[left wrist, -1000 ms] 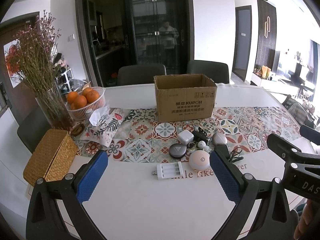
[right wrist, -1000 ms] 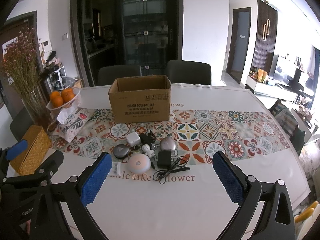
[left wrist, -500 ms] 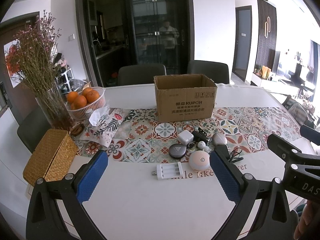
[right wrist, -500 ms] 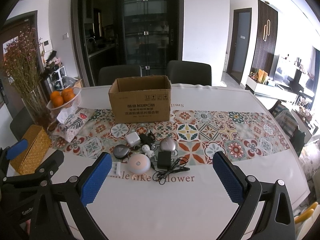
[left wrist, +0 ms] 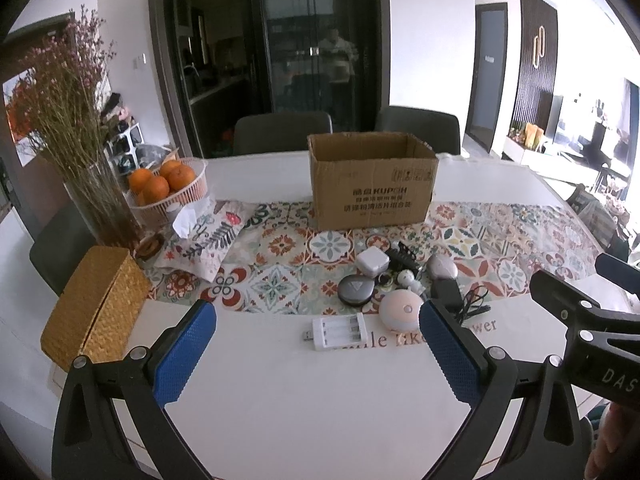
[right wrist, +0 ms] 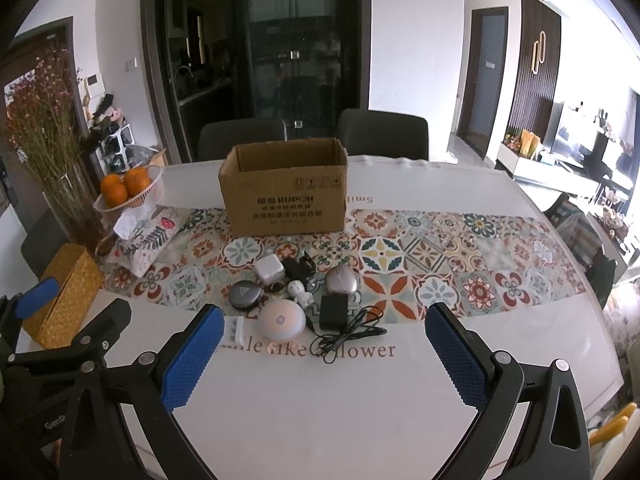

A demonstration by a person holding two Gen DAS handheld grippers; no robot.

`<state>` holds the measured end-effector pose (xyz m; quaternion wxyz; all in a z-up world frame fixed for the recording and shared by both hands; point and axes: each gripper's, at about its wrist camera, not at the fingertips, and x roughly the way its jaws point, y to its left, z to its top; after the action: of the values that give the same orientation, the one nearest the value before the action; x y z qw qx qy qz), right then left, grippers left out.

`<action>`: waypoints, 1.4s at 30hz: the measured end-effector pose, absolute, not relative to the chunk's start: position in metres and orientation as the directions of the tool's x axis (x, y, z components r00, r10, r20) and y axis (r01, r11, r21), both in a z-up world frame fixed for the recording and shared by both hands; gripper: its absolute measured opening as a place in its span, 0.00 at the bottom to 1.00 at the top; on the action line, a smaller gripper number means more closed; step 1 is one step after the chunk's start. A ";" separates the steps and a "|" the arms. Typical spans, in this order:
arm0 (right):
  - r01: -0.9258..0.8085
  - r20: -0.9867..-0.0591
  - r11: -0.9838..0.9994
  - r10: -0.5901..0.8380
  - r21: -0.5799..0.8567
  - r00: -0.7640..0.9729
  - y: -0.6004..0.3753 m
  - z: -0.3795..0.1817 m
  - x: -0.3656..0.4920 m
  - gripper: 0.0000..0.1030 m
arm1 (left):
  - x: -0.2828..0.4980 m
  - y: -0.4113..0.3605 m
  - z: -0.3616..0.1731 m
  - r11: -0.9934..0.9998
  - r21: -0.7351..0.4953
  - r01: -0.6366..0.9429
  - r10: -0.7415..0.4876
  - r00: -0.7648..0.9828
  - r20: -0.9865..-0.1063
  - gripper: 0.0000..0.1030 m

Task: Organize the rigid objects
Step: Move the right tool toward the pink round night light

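Currently | left gripper (left wrist: pixel 316 354) wide open, holding nothing | right gripper (right wrist: pixel 324 354) likewise

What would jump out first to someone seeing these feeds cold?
The open cardboard box stands at the table's middle on the patterned tile runner. In front of it sits a tight cluster of small gadgets: a pale round lamp, a black adapter with its loose cable, a white battery charger. At the left edge, oranges in a white basket beside dried flowers. Both tools, left and right, hang open and empty.
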<state>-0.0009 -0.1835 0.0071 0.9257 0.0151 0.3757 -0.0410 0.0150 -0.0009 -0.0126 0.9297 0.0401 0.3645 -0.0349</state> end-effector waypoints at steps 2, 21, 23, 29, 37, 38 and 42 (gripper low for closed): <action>0.083 -0.714 0.997 -0.056 0.003 0.698 -0.183 0.001 0.004 0.99 | 0.019 0.002 -0.017 0.995 0.050 0.088 -0.028 0.717 -0.697 1.00; -0.056 -0.803 0.998 0.040 0.008 0.595 -0.139 -0.071 0.079 0.97 | 0.070 0.043 -0.090 0.999 0.042 0.001 0.034 0.561 -0.827 1.00; -0.057 -0.810 0.998 0.036 0.003 0.585 -0.136 -0.080 0.086 0.97 | 0.075 0.045 -0.100 0.999 0.036 -0.004 0.033 0.533 -0.846 1.00; -0.101 -0.816 0.995 0.053 -0.007 0.576 -0.126 -0.106 0.098 0.96 | 0.085 0.046 -0.132 0.999 0.052 -0.006 0.049 0.480 -0.876 1.00; -0.110 -0.839 0.994 0.071 0.013 0.540 -0.121 -0.149 0.114 0.91 | 0.102 0.049 -0.162 0.995 0.099 -0.022 0.099 0.438 -0.894 1.00; -0.102 -0.841 0.995 0.072 0.020 0.536 -0.122 -0.154 0.116 0.91 | 0.104 0.048 -0.164 0.994 0.107 -0.024 0.106 0.440 -0.892 1.00; -0.076 -0.854 0.996 0.081 0.049 0.514 -0.128 -0.172 0.126 0.88 | 0.112 0.044 -0.168 0.992 0.124 -0.022 0.120 0.463 -0.878 1.00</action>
<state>0.1258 -0.1282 -0.1715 0.8701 0.0025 0.4909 0.0449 0.1118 0.0438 -0.1681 0.8540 0.0472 0.5164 0.0414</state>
